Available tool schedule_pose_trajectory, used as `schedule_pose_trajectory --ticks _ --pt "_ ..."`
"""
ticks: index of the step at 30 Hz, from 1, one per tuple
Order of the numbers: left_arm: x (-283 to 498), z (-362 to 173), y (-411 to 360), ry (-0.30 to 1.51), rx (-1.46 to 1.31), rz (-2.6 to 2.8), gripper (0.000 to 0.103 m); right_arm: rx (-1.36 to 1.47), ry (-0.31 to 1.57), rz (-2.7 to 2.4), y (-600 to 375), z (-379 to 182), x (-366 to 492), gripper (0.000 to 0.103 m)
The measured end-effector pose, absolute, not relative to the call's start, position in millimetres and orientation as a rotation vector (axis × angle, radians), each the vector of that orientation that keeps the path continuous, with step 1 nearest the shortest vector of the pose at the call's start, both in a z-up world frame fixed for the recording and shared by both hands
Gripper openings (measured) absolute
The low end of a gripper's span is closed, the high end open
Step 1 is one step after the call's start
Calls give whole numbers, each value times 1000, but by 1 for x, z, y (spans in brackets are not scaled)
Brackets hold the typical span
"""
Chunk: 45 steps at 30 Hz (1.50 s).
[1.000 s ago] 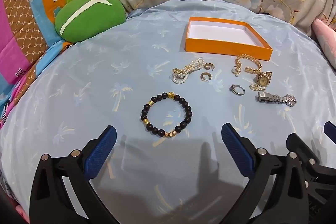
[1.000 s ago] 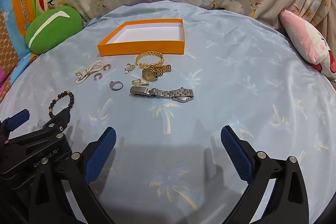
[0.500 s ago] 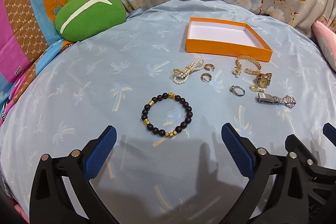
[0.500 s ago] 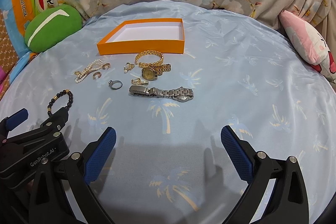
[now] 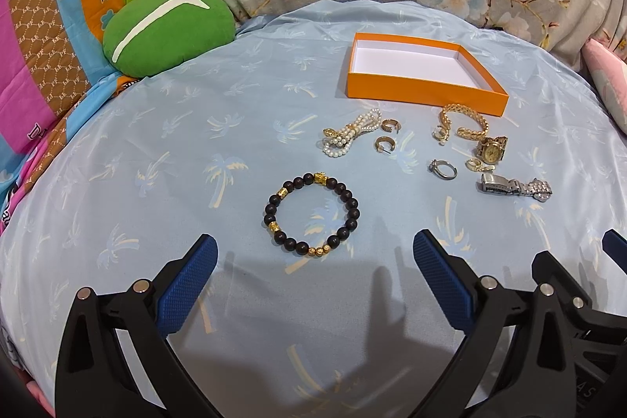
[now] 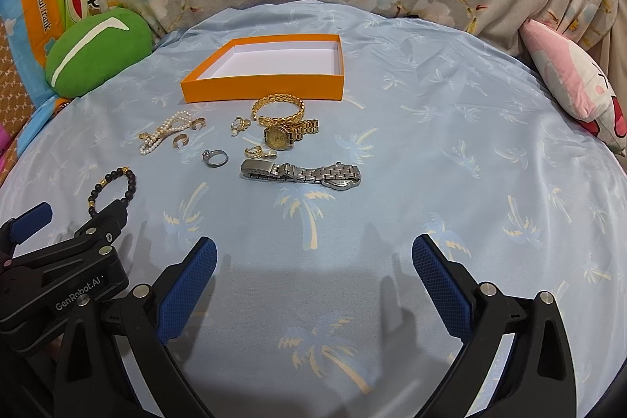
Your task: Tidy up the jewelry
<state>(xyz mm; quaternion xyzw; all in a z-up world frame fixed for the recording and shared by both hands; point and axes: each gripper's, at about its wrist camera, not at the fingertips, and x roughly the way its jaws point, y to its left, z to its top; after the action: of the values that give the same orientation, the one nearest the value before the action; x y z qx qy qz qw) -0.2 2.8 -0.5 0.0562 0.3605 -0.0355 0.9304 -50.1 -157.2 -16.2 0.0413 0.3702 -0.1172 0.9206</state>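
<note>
Left gripper [image 5: 313, 261] and right gripper [image 6: 313, 261] gaping wide, holding nothing; bead bracelet [image 5: 312, 214] just ahead of left; box [image 5: 423, 73] unfilled.

Shiny metal watch [image 6: 301, 174] on smooth cloth sheet [image 6: 431, 143].

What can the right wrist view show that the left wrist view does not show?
Only the right wrist view shows the pink cushion whole and the silver watch at full length. Only the left wrist view shows the black bead bracelet as a complete ring. Both show the empty orange box, the pearl strand and both open grippers.
</note>
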Motion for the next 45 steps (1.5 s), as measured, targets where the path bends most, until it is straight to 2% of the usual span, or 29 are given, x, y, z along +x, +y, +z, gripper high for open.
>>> schedule_pose_trajectory --ticks 45 --pt "0 -1 5 737 109 -76 97 82 762 -242 -157 -16 -50 98"
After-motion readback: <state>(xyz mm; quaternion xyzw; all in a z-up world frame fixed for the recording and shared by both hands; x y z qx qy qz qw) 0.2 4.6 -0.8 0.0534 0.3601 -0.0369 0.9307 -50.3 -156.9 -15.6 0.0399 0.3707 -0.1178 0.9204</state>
